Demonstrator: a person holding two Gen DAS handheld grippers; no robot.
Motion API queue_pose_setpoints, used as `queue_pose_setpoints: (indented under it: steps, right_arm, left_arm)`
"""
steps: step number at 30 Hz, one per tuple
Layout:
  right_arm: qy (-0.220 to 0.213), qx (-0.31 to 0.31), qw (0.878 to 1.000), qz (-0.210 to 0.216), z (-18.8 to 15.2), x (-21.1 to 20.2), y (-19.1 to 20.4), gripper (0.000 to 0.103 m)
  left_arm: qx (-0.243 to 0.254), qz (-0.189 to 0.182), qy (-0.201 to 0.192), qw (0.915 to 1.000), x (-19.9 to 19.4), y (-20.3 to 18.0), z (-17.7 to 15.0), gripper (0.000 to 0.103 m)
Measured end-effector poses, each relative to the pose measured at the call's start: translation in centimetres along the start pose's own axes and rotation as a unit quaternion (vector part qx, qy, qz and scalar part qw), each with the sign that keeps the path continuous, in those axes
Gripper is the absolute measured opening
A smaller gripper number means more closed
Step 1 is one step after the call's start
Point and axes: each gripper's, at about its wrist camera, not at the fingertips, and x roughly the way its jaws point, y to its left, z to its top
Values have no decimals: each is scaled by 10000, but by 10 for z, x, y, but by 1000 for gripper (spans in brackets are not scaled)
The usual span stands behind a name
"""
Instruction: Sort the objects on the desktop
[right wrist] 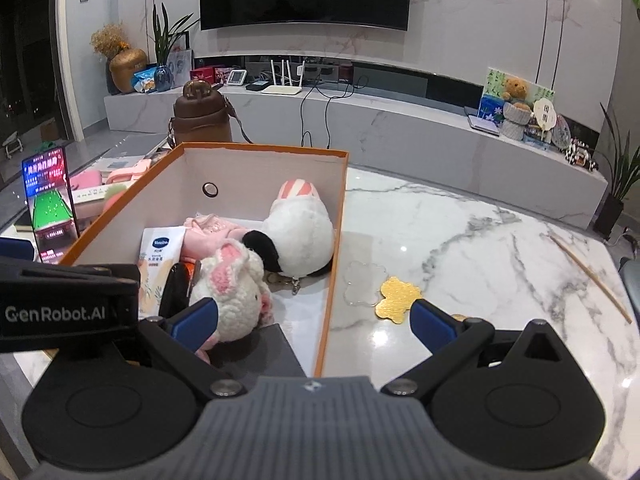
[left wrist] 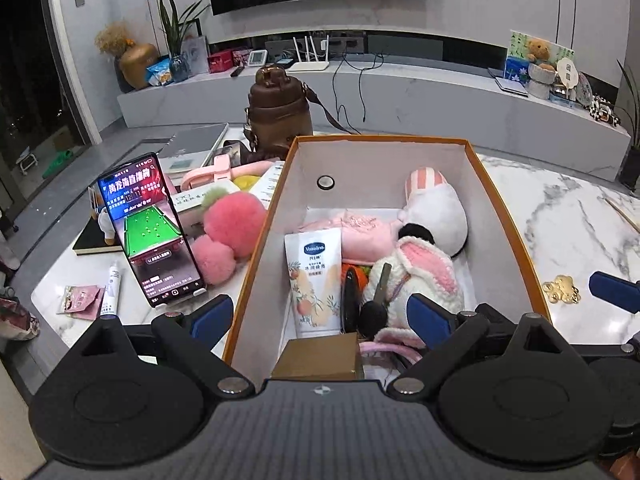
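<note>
From the left wrist, the left gripper (left wrist: 322, 318) hangs spread and empty over the orange box (left wrist: 506, 208). From the right wrist, the right gripper (right wrist: 314, 318) straddles the box wall, spread; better shift toward the gold coaster (right wrist: 398, 298) just outside.

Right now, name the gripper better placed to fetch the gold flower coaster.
Right. The right gripper is open with the gold coaster just past its right finger; the left gripper straddles the box wall.
</note>
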Motion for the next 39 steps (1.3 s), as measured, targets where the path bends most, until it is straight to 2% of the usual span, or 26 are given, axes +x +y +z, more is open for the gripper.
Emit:
queue_pose_setpoints:
  steps: [8, 39]
  right_arm:
    - [45, -21, 10000, 23, -2, 1, 0, 102]
    - [125, 29, 9999, 22, -4, 8, 1, 102]
  left_arm:
    - [-2, 19, 123, 9999, 2, 0, -2, 103]
    - [10, -62, 157, 9999, 2, 0, -3, 103]
